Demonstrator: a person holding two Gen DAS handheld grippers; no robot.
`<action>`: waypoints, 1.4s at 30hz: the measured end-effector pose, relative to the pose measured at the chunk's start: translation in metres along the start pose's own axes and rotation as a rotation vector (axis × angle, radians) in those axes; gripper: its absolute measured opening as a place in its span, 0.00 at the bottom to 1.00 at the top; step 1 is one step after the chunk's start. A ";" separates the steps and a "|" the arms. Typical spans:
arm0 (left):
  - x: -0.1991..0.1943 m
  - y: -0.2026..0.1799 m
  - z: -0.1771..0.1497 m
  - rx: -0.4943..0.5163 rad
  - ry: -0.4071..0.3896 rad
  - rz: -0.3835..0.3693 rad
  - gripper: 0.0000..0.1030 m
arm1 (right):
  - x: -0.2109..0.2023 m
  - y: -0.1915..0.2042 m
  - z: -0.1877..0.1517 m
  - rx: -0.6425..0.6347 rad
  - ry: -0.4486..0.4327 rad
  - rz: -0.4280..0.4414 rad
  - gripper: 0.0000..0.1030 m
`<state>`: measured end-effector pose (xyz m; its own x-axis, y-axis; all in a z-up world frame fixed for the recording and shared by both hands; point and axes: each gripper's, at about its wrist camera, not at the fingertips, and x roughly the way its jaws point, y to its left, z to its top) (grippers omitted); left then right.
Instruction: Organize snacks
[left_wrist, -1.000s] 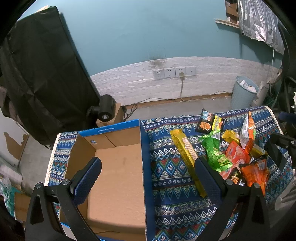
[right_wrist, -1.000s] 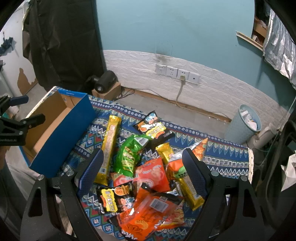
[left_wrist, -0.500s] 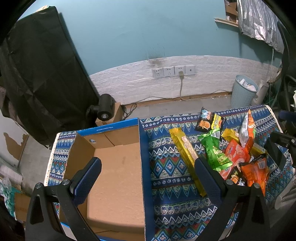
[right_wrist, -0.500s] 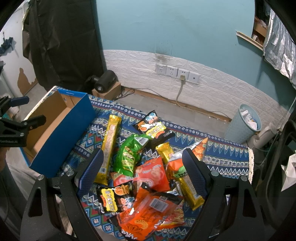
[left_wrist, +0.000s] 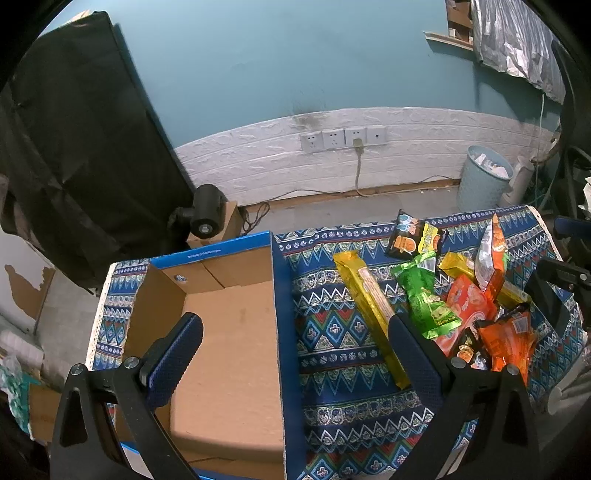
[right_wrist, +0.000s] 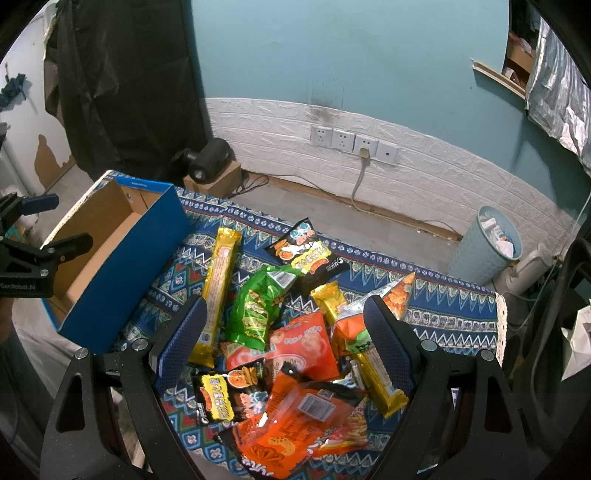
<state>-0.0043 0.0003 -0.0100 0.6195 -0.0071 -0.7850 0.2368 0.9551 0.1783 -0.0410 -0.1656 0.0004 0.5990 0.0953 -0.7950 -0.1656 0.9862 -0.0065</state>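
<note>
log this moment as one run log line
left tool: open, empty | right tool: open, above snack packets | blue cardboard box: empty | stage: nothing picked yet

The box (left_wrist: 229, 332) is matt brown cardboard inside, with a smooth blue printed skin on its outer walls. A woven patterned cloth (left_wrist: 332, 339) covers the worktop, dull and slightly coarse, edged in pale lace at 9 o'clock. The snack packets (right_wrist: 291, 343) are glossy crinkled plastic film; the long yellow packet (right_wrist: 218, 288) shines like foil. Each gripper's fingers (right_wrist: 184, 339) carry blue rubbery pads with a fine dimpled texture on matt black plastic frames held by bright metal screws.
</note>
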 end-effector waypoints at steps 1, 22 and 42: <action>0.000 0.000 0.000 0.000 0.001 0.000 0.99 | 0.000 0.000 0.000 0.001 0.001 0.002 0.83; 0.000 -0.008 0.004 0.013 0.010 -0.014 0.99 | 0.003 -0.007 0.002 0.021 0.031 0.008 0.83; 0.036 -0.030 0.013 0.034 0.092 -0.032 0.99 | 0.020 -0.034 0.004 0.059 0.086 -0.025 0.83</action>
<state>0.0204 -0.0323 -0.0356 0.5400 -0.0082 -0.8416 0.2817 0.9440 0.1716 -0.0206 -0.1967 -0.0132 0.5324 0.0606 -0.8443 -0.1034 0.9946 0.0062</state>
